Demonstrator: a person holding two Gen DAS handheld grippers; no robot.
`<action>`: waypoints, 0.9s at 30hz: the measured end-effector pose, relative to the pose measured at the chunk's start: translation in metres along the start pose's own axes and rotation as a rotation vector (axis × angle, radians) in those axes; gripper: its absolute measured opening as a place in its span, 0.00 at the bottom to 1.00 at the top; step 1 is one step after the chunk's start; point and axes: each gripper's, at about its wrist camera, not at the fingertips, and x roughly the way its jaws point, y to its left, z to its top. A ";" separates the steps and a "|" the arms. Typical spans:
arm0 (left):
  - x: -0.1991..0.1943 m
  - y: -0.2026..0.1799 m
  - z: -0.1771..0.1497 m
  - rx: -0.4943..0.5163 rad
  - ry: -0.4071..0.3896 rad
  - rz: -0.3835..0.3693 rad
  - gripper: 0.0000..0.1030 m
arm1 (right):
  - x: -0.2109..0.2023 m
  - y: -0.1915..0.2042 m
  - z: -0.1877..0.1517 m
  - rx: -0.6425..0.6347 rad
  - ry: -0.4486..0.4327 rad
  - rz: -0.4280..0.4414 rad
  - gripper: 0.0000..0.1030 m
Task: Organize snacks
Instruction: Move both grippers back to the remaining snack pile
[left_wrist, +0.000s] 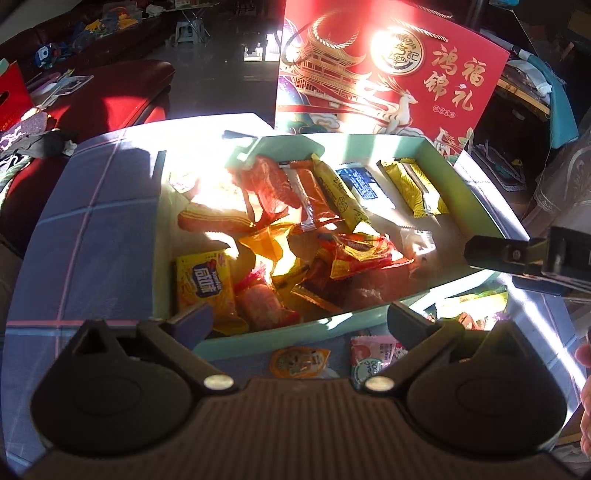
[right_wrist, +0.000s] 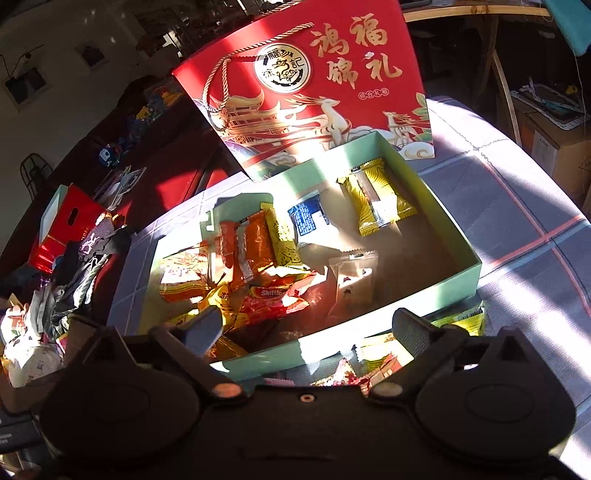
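Note:
A pale green open box (left_wrist: 280, 330) (right_wrist: 461, 258) on the table holds several snack packets: a yellow biscuit pack (left_wrist: 205, 288), a red Skittles bag (left_wrist: 360, 254) (right_wrist: 273, 295), a blue packet (left_wrist: 360, 184) (right_wrist: 308, 219), yellow packets (left_wrist: 413, 186) (right_wrist: 376, 195) and a clear packet (right_wrist: 354, 280). Loose snacks lie on the cloth in front of the box: an orange packet (left_wrist: 299, 362), a pink packet (left_wrist: 373, 354) and others (right_wrist: 384, 358). My left gripper (left_wrist: 299, 317) is open and empty above the box's near wall. My right gripper (right_wrist: 306, 325) is open and empty over the same wall; it also shows in the left wrist view (left_wrist: 517, 258).
A red gift bag (left_wrist: 388, 70) (right_wrist: 314, 85) stands behind the box. The table has a blue checked cloth (left_wrist: 85, 229) (right_wrist: 535, 229). A dark red sofa (left_wrist: 122, 88) with clutter lies to the left, with a small red box (right_wrist: 70, 225) on it.

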 end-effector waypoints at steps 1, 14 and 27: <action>-0.001 0.000 -0.005 -0.001 0.008 0.001 1.00 | -0.002 0.002 -0.005 -0.001 0.005 0.004 0.97; 0.032 0.004 -0.057 -0.001 0.137 0.031 1.00 | 0.012 0.004 -0.058 0.022 0.129 0.010 0.97; 0.042 -0.009 -0.058 0.031 0.113 -0.049 0.34 | 0.035 0.005 -0.067 0.013 0.182 -0.005 0.66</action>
